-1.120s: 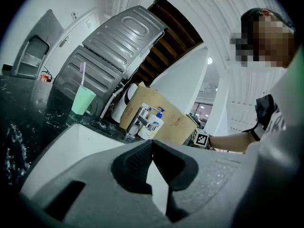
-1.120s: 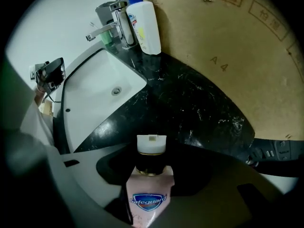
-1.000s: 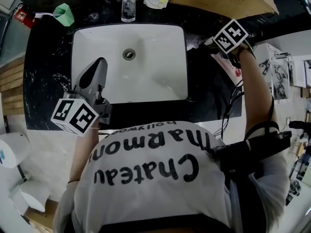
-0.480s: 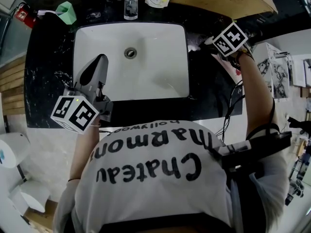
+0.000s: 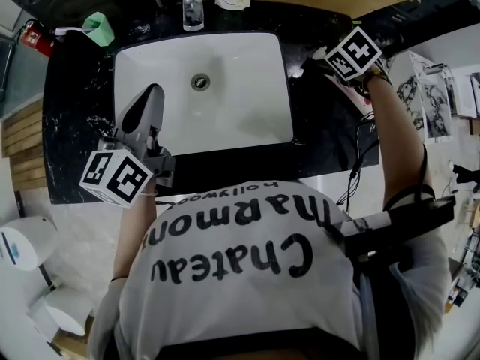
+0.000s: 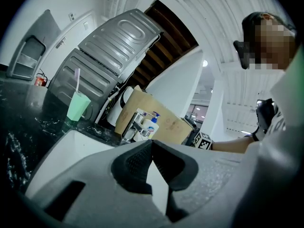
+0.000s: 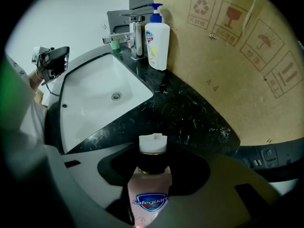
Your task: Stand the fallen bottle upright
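Observation:
A pink Safeguard bottle (image 7: 151, 196) with a white cap (image 7: 152, 144) sits between the jaws of my right gripper (image 7: 153, 164), which is shut on it near the neck. The cap points away from the camera, down toward the black counter (image 7: 190, 113). In the head view the right gripper (image 5: 321, 60) is over the counter right of the sink, and the bottle's pink body (image 5: 354, 98) shows under its marker cube. My left gripper (image 5: 152, 96) hangs over the sink's near left side. Its pads (image 6: 137, 160) meet at the tips with nothing between them.
The white sink basin (image 5: 255, 111) fills the middle of the counter. A faucet (image 5: 193, 6) and an upright pump soap bottle (image 7: 158, 42) stand behind it. A green cup with a toothbrush (image 5: 97, 27) is at the back left. A cardboard sheet (image 7: 228, 56) leans along the right.
The right gripper has tilted a little with the bottle still in it. The left gripper has stayed where it was.

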Available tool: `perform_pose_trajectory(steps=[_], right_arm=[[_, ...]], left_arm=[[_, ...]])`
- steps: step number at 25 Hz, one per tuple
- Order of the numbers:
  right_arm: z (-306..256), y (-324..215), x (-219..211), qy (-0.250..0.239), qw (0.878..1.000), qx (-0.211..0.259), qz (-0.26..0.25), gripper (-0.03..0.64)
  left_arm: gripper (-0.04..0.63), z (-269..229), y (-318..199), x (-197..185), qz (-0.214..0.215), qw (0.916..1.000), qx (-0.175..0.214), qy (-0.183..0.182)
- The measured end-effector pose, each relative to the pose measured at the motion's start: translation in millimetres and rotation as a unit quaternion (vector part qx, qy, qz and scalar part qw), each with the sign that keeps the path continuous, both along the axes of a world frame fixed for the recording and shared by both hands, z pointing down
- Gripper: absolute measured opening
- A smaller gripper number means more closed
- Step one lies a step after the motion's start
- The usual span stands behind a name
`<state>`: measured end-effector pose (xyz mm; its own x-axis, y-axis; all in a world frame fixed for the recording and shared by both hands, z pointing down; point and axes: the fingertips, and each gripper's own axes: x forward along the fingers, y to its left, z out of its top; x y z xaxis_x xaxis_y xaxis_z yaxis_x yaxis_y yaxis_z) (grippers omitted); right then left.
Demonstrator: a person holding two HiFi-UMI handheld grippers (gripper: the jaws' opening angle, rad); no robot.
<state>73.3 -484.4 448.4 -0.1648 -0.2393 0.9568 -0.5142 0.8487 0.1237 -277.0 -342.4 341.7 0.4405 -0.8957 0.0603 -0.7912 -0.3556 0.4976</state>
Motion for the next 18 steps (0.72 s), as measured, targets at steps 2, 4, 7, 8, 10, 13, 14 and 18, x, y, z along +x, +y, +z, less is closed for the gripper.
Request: perform_pose_trajectory(steps=[2,4,7,8,10,13,14,18], right_arm=[[-3,0,1,-0.004,1.0,0.006,0.004,0.179],[-7,0,0,-0.011,1.0,0.012,0.01,0.179],[-15,-1,-3,-0.024,0.999,0.024,0.018,0.179],[-17,-1,-5,-0.029,0.999,0.028,0.02,0.179],[-21,-1,-7,-0.036,0.998,0.036,0.025,0.179],[-28,0,-7,-0.048,0.997,0.05,0.033,0.179],[-31,0,-7,-0.054,0.996,0.054,0.035,0.179],[-43,-3,-5,-0.078,0.993,0.076,0.047,0.179]], left_arm=[[0.015,-1,1,0,0.001,1.0,0.002,0.0],[0.015,-3,2,-1,0.001,1.0,0.003,0.001],[0.014,-7,4,-2,-0.002,1.0,0.004,0.003],[0.014,-7,5,-3,-0.001,1.0,0.007,0.003],[0.014,-8,7,-3,0.001,0.9999,0.012,0.006],[0.014,-15,10,0,0.002,0.9997,0.02,0.012],[0.014,-17,11,1,0.002,0.9997,0.022,0.012],[0.015,-25,11,3,0.001,0.9997,0.026,0.004]])
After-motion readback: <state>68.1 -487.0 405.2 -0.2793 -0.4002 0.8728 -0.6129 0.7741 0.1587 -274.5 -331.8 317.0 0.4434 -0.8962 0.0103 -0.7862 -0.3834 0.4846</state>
